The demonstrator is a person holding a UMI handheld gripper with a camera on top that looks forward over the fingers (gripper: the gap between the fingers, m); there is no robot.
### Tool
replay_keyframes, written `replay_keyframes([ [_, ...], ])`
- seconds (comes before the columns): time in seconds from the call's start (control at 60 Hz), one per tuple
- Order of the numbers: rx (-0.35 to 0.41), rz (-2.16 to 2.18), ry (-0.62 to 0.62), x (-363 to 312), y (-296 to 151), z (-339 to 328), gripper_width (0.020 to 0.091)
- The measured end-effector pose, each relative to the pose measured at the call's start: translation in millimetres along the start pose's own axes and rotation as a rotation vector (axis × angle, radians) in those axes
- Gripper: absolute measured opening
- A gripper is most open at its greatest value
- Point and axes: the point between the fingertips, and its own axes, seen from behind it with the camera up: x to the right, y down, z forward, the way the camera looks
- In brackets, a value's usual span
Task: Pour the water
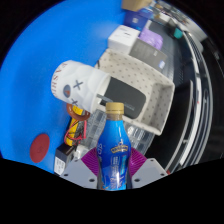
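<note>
Two fingers of the gripper [115, 172] are clamped on a blue bottle [115, 148], one purple pad [90, 162] pressing at each side of it, so the jaws are closed on the bottle and it stands upright between them. Its yellow cap [115, 107] looks still on. On the far left a red disc [39, 147] lies on the blue table [30, 90]. Just left of the bottle is a small toy figure [76, 126], and beyond it a white cup [78, 83] lies on its side with the mouth toward the right. Behind the bottle, to the right, stands a white basket [140, 88], and further away some boxes [135, 38], which I cannot identify.

I judge that pouring has not begun. With the cap on, tilting gives no water. With the cup lying down, any water will run over the table. The bottle may also slip in the pads when tilted, or its base may knock the toy.
</note>
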Motion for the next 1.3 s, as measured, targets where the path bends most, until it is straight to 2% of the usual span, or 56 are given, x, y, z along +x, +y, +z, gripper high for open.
replay_keyframes([
  [0.15,-0.007,-0.198,0.031,3.5,-7.1,9.5,0.0340],
  [0.383,-0.020,-0.127,0.031,2.9,-1.5,9.0,0.0342],
  [0.517,-0.050,0.255,-0.017,0.8,17.2,3.5,0.0341],
  [0.683,-0.033,1.026,-0.091,0.7,32.7,-0.5,0.0344],
  [0.717,-0.051,1.180,-0.089,2.0,31.2,-5.2,0.0342],
  [0.733,-0.021,1.257,-0.119,-0.8,39.2,-4.1,0.0342],
  [0.85,-0.025,1.692,-0.209,-19.2,47.2,-2.3,0.0344],
  [0.867,-0.057,1.735,-0.183,-21.6,37.8,-5.4,0.0344],
  [0.917,-0.012,1.833,-0.225,-31.2,48.2,-1.9,0.0343],
  [1.0,-0.006,1.914,-0.241,-46.0,51.8,-2.3,0.0343],
  [1.033,-0.028,1.931,-0.214,-48.1,43.1,-5.8,0.0345],
  [1.183,0.002,1.928,-0.228,-73.4,36.9,2.2,0.0344],
  [1.2,-0.002,1.925,-0.237,-78.1,35.1,2.5,0.0408],
  [1.217,0.015,1.927,-0.212,-74.1,37.0,2.5,0.0349],
  [1.3,0.011,1.949,-0.195,-74.1,39.5,-1.9,0.0347],
])
